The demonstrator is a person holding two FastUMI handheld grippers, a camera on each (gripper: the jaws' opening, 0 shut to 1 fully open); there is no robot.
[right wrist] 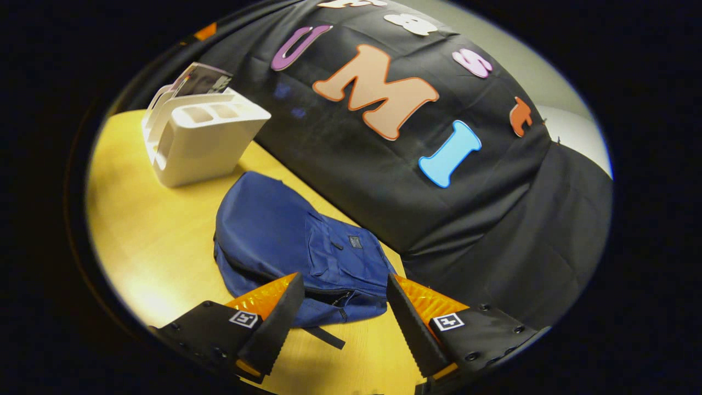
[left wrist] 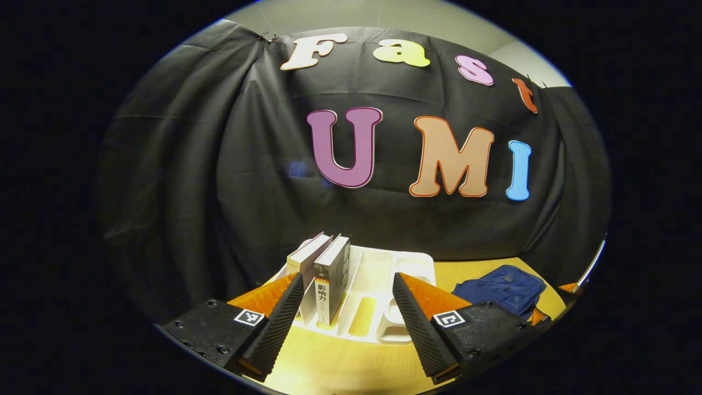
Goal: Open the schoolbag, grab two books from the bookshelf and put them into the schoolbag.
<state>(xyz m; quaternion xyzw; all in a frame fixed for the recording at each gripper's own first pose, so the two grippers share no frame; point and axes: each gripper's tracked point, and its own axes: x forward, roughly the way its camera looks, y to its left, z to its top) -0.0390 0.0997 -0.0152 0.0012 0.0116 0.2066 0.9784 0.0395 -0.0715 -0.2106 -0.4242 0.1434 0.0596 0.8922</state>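
In the left gripper view, the left gripper (left wrist: pixel 346 323) is hovering low over the bench (left wrist: pixel 340 367), its fingers (left wrist: pixel 279 323) standing wide apart and gripping nothing. Just past the fingertips, the white bookshelf (left wrist: pixel 378 285) is sitting on the bench at about 12 o'clock. Two books (left wrist: pixel 323 274) are standing upright side by side in its slots on the 11 o'clock side, spines facing the camera; the darker one is nearer the middle, the paler one beside it. Farther off at 2 o'clock, the blue schoolbag (left wrist: pixel 502 288) is lying flat, well apart from the bookshelf.

In the right gripper view, the right gripper (right wrist: pixel 343 323) is hanging just above the schoolbag's (right wrist: pixel 285 236) near edge, its fingers (right wrist: pixel 408 323) spread apart with nothing between them. The schoolbag is lying flat on the bench (right wrist: pixel 148 247) at 12 o'clock, its zip looking closed and a strap trailing toward the camera. Beyond it, at 10 o'clock, the bookshelf (right wrist: pixel 203 142) is standing near the booth wall, the books (right wrist: pixel 200 79) rising behind it.
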